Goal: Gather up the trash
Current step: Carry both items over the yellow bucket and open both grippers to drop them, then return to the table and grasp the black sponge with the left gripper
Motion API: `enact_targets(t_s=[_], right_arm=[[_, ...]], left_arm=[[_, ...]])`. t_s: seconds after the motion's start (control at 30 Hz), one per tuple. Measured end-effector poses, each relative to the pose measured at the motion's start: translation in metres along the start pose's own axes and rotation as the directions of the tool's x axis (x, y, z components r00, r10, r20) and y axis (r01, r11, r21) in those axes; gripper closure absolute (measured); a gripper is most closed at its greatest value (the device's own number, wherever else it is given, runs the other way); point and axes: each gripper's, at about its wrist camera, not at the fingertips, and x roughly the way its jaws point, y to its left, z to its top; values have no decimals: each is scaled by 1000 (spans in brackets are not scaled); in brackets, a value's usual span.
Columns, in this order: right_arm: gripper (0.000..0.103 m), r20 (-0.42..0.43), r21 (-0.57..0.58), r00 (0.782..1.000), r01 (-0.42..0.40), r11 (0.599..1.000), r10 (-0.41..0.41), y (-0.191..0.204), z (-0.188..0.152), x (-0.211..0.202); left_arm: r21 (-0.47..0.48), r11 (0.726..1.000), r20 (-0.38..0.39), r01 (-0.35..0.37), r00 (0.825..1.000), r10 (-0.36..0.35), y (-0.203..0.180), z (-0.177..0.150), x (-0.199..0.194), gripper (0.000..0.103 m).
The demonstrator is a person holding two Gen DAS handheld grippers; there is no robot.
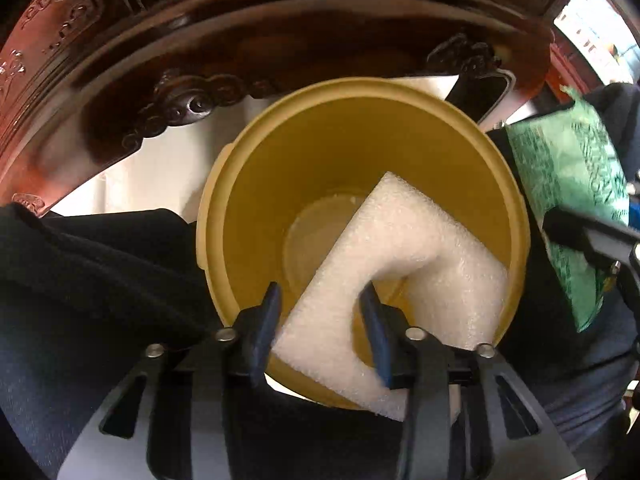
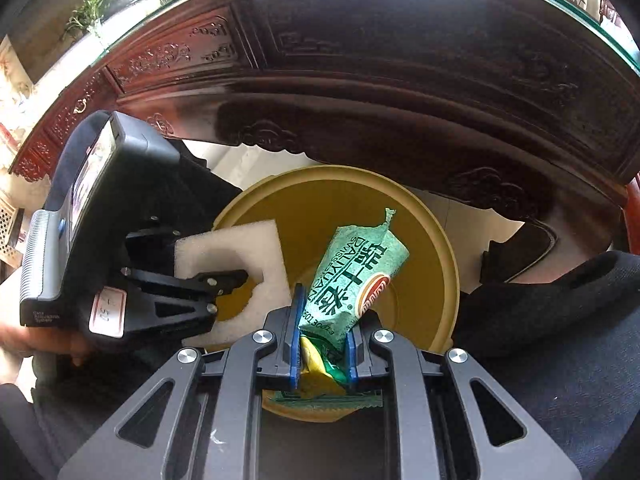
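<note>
Foam piece (image 1: 384, 264) and green wrapper (image 2: 352, 276) are pinched by left gripper (image 1: 326, 328) and right gripper (image 2: 323, 320) over yellow bin (image 1: 256, 184), poised for dropping.

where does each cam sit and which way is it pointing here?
Left wrist: on the left gripper, facing down into the round yellow plastic bin; its fingers grip a white foam block; dark-clothed legs show.
Right wrist: on the right gripper, also facing down over the bin, clamping a green printed snack wrapper; the left gripper shows.
Shared: bin, foam, wrapper, carved dark wooden table.
</note>
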Motion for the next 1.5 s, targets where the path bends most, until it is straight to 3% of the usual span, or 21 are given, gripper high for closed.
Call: enact_targets(t_s=[0.07, 0.17, 0.7, 0.77, 0.83, 1.2, 1.37, 1.5], right_arm=[[86, -5, 7, 1000, 0, 1000, 0, -5, 1, 2], [86, -15, 11, 1000, 0, 1000, 1, -9, 3, 7], [86, -44, -36, 999, -7, 999, 5, -8, 12, 19], [82, -38, -45, 999, 5, 999, -6, -6, 13, 18], [60, -31, -51, 999, 18, 999, -20, -5, 14, 16], [58, -29, -36, 999, 22, 999, -23, -13, 14, 7], [58, 29, -34, 1000, 1, 999, 0, -13, 19, -6], [58, 188, -48, 982, -21, 999, 30, -13, 29, -41]], left_arm=[[14, 1000, 5, -12, 1000, 12, -4, -1, -1, 27], [35, 999, 10, -7, 1000, 6, -10, -6, -3, 21], [53, 998, 11, -24, 1000, 24, -11, -1, -39, 19], [55, 998, 14, -27, 1000, 26, -11, 1, -43, 18], [55, 998, 17, -33, 999, 32, -12, 2, -47, 18], [50, 998, 28, -40, 999, 39, -10, 4, -52, 18], [46, 998, 55, -38, 998, 35, -6, 10, -58, 18], [25, 999, 138, -21, 990, 18, -3, 18, -86, 18]])
